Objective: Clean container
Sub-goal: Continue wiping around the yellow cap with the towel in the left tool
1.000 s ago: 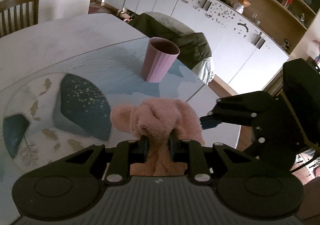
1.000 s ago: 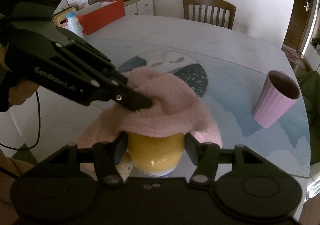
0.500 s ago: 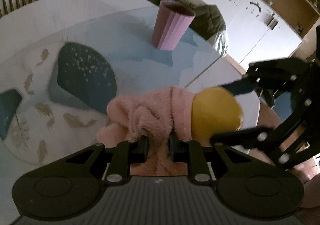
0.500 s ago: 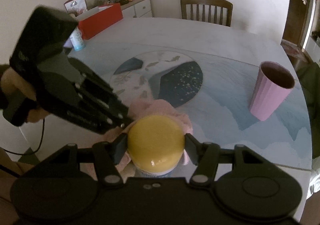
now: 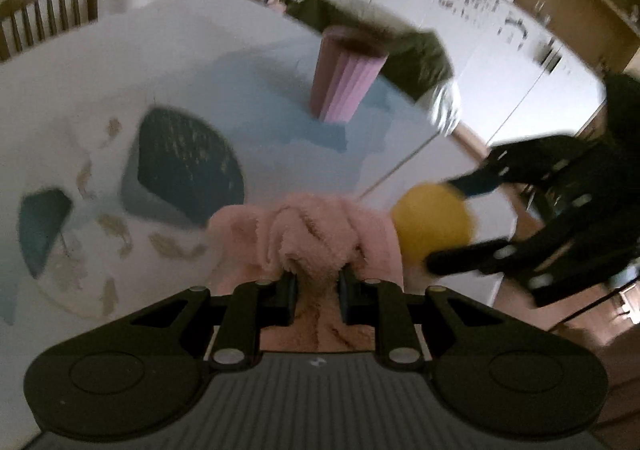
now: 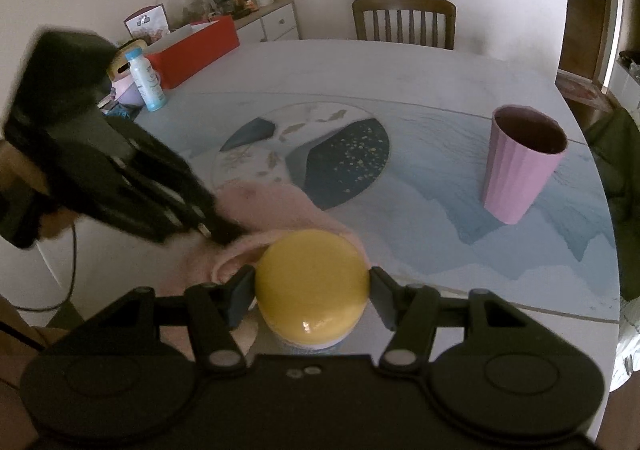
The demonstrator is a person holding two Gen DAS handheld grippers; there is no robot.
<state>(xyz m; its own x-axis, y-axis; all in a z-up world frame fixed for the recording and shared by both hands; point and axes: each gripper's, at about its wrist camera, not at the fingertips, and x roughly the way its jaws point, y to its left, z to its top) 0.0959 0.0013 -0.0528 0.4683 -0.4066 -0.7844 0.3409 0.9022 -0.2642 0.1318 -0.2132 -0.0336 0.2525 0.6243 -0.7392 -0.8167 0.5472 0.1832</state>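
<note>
A container with a round yellow lid (image 6: 312,286) sits between the fingers of my right gripper (image 6: 312,290), which is shut on it; its pale body is mostly hidden below the lid. The same yellow lid (image 5: 434,226) shows in the left wrist view, held by the right gripper (image 5: 460,226) at the right. My left gripper (image 5: 318,290) is shut on a fluffy pink cloth (image 5: 312,238), just left of the lid. In the right wrist view the pink cloth (image 6: 276,210) lies behind and left of the lid, with the blurred left gripper (image 6: 224,230) on it.
A ribbed pink cup (image 6: 520,166) stands upright on the table (image 6: 400,70) at the right, also seen as the pink cup (image 5: 346,76). A small bottle (image 6: 148,82) and a red box (image 6: 196,50) stand at the far left. A wooden chair (image 6: 404,20) is behind the table.
The cloth, which covered the lid a second ago, has been drawn off to the left, baring the yellow lid. The left gripper is still moving and blurred. The right gripper holds the container steady.
</note>
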